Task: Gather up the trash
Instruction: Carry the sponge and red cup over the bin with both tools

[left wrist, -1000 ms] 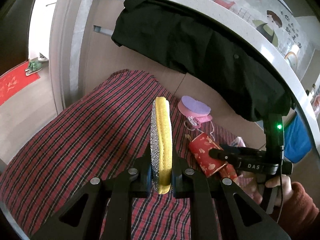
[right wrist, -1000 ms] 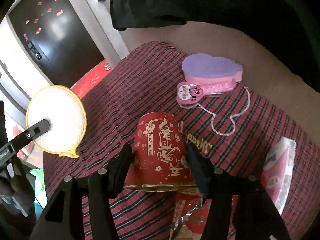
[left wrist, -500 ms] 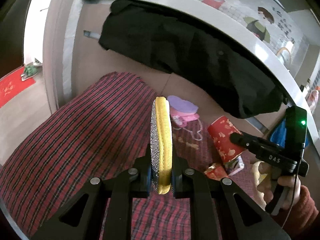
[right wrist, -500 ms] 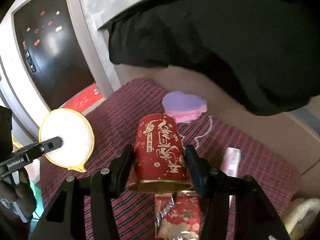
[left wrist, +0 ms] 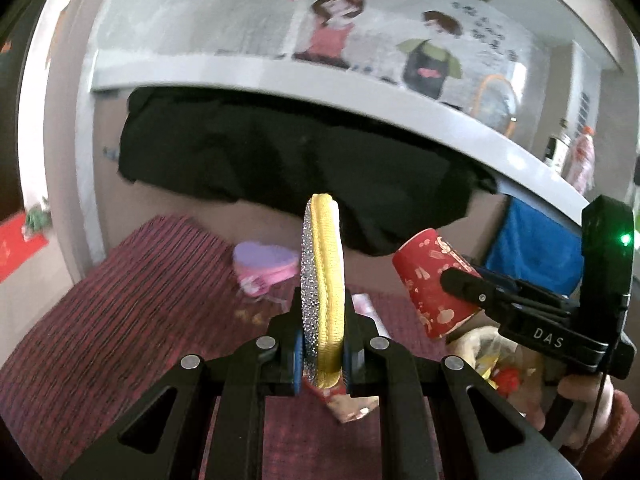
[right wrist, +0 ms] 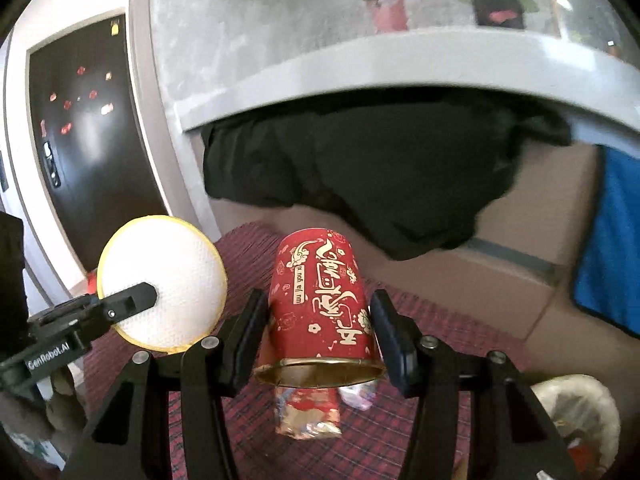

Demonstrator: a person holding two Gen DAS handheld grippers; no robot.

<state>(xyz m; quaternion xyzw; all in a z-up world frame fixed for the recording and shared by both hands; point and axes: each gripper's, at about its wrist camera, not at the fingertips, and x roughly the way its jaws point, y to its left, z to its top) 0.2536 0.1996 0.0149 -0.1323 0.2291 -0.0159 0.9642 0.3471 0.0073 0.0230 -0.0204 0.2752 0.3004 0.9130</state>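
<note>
From the left wrist, the left gripper (left wrist: 322, 354) was clamped on a round scouring pad (left wrist: 323, 292), held on edge with its glittery face to the left and its yellow rim upright. Beyond it a red plaid cloth (left wrist: 120, 320) covered the seat, with a purple and pink toy (left wrist: 264, 266) near its far edge. At right, the right gripper (left wrist: 460, 280) carried a red paper cup (left wrist: 430, 280).

From the right wrist, the right gripper (right wrist: 320, 330) gripped the red paper cup (right wrist: 322, 300) by its sides, rim toward the camera, raised above the cloth (right wrist: 440, 400). Its jaws had just closed slightly on the cup. A crumpled red wrapper (right wrist: 308, 414) lay on the cloth below.
</note>
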